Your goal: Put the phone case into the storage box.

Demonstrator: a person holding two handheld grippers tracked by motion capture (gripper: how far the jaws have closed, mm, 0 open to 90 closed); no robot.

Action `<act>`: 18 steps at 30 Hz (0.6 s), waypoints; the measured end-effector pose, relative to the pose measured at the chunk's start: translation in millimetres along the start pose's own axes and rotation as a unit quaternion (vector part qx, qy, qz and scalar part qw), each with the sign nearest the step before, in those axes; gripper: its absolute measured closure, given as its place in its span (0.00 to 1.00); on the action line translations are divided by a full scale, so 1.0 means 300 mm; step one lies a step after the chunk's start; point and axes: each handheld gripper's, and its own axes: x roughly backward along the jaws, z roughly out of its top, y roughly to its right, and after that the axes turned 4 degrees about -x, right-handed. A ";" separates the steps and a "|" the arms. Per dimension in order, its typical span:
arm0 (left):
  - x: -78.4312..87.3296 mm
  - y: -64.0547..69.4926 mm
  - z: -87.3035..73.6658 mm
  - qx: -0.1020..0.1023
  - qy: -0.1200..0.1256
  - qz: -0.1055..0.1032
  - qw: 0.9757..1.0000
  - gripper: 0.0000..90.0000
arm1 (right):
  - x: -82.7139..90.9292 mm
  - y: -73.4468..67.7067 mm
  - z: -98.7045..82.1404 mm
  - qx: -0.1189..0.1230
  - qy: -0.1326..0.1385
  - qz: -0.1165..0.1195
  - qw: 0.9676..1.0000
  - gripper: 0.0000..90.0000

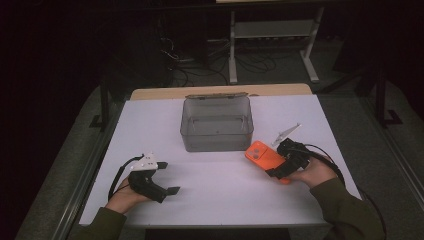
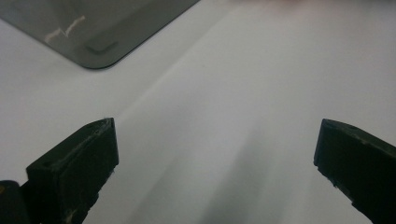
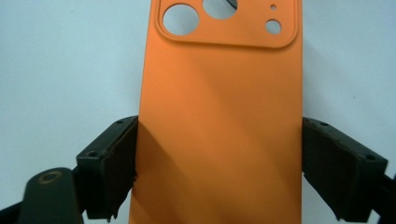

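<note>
One orange phone case (image 3: 219, 126) pinched across its sides by the right gripper (image 3: 219, 168), one clear grey bin (image 1: 216, 123) on the white counter (image 1: 150, 125), left gripper (image 2: 217, 163) spread wide, holding nothing.

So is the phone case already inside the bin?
No, the orange phone case lies on the table beside the clear bin, between the right gripper's jaws.

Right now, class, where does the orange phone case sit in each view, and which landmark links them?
High view: orange phone case, right of centre, in the right claw.
Left gripper view: not in it.
Right gripper view: centre, between the pads.
Shared landmark: the white table.
</note>
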 end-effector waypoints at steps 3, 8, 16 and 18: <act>0.000 0.000 0.000 0.000 0.000 0.000 1.000 0.00 | -0.001 -0.007 0.003 0.002 0.000 0.001 1.000 0.17; 0.000 0.001 0.000 0.000 0.000 0.000 1.000 0.00 | -0.002 -0.017 0.007 0.007 -0.002 0.003 1.000 0.17; 0.000 0.001 0.000 0.001 0.001 -0.001 1.000 0.00 | -0.007 -0.035 0.015 0.017 -0.003 0.007 1.000 0.17; 0.001 0.001 0.000 0.001 0.002 0.000 1.000 0.00 | -0.008 -0.040 0.017 0.017 -0.003 0.008 1.000 0.17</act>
